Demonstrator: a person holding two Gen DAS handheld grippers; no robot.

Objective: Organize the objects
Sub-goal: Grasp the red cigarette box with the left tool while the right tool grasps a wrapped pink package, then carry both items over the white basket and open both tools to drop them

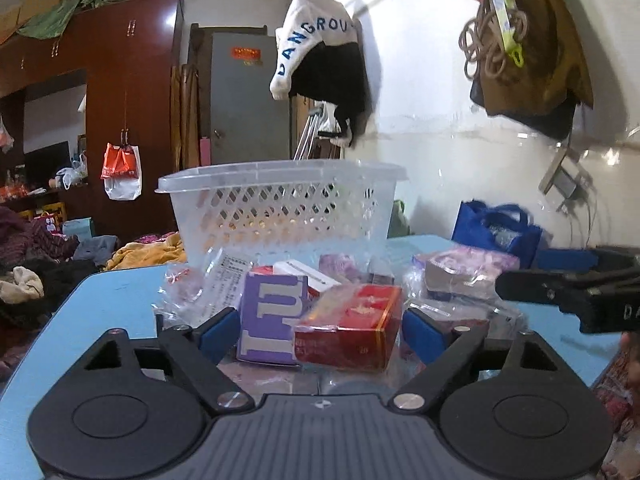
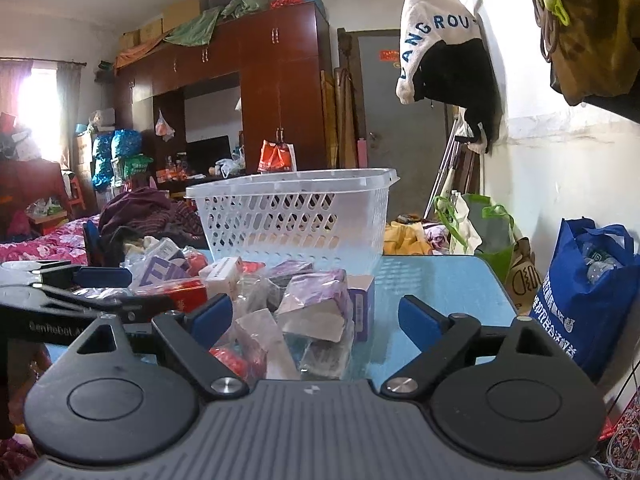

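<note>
While the pile waits: nothing lifted yet, as I judge it.
surface [image 1: 112, 300]: blue, carries everything below.
basket [image 1: 280, 208]: clear, latticed, upright behind the pile, straight ahead of both tongs.
red box [image 1: 352, 324]: on the surface between the left tongs' pads, long axis crosswise, tilted against the purple box [image 1: 268, 320].
left tongs [image 1: 320, 334]: spread, flanking both boxes; contact unclear.
right tongs [image 2: 316, 316]: spread, around wrapped packets [image 2: 316, 308], pinching nothing.
nearer hand: left, for the red box.
</note>
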